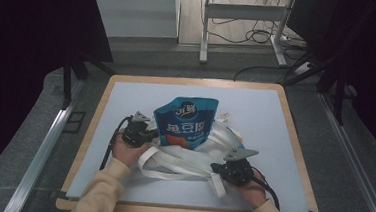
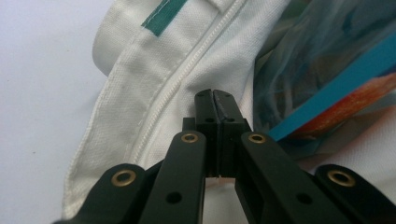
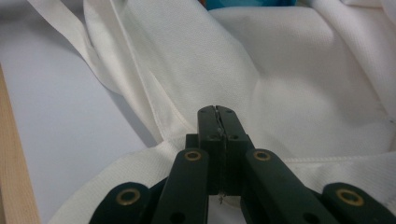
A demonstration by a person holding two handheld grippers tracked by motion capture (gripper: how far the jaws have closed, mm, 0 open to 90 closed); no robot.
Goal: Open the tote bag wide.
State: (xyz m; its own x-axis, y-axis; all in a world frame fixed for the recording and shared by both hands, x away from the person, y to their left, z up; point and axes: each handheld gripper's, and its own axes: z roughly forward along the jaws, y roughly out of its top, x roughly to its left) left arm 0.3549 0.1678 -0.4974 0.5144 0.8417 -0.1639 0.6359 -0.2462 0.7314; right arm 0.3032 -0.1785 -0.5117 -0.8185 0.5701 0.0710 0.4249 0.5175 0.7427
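Both grippers, left (image 1: 146,133) and right (image 1: 220,168), jaws pressed together on nothing, hover at the white canvas tote bag (image 1: 187,158) mid-table around the blue snack pouch (image 1: 185,121); next they must part and pinch its rim.

Pale grey-blue tabletop (image 1: 126,106) with light wooden edging (image 1: 192,81), resting on a grey carpeted floor (image 1: 34,125). Beyond the table, a white metal desk frame (image 1: 242,12) stands on the floor, with black cables (image 1: 261,38) lying loose beside its foot
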